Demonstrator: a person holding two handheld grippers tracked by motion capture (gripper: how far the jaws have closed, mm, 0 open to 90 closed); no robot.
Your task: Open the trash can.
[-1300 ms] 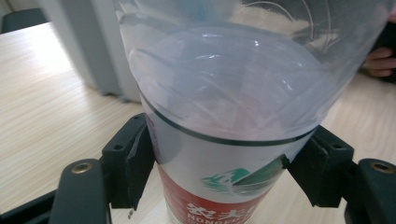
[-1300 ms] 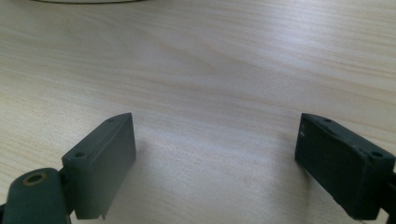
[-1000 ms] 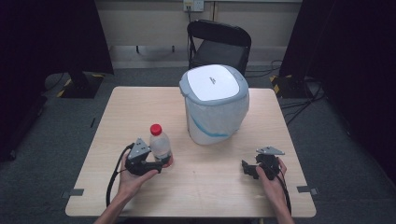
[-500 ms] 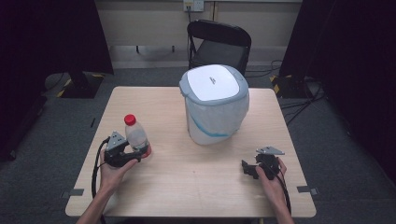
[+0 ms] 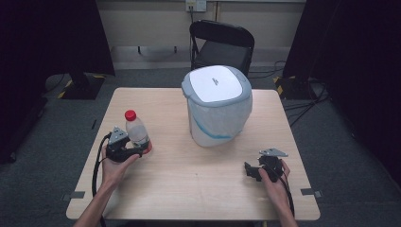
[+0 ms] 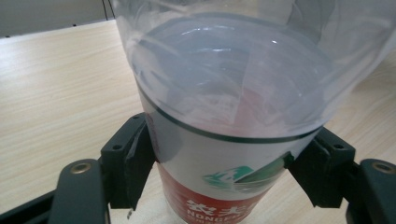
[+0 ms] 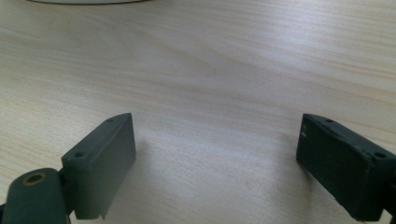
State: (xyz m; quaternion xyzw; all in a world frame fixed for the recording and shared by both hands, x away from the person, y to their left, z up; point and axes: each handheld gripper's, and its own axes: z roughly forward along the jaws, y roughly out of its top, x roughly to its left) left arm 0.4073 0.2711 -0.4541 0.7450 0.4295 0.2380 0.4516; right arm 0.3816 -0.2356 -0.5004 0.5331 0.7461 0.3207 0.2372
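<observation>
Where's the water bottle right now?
In the high view the water bottle stands upright near the table's left edge, clamped in the left gripper, left of the white bin.

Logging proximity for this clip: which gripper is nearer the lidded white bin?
Right, by a small margin. The right gripper rests apart from the bin, near the table's front right; the left gripper, clamping the bottle, sits farther off to the bin's left.

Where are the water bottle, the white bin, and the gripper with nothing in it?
water bottle [image 5: 136, 131], high view, on its clear body below the red cap.
white bin [image 5: 216, 85], high view, on its lid.
right gripper [image 7: 215, 161], right gripper view, midway between its open jaws.
</observation>
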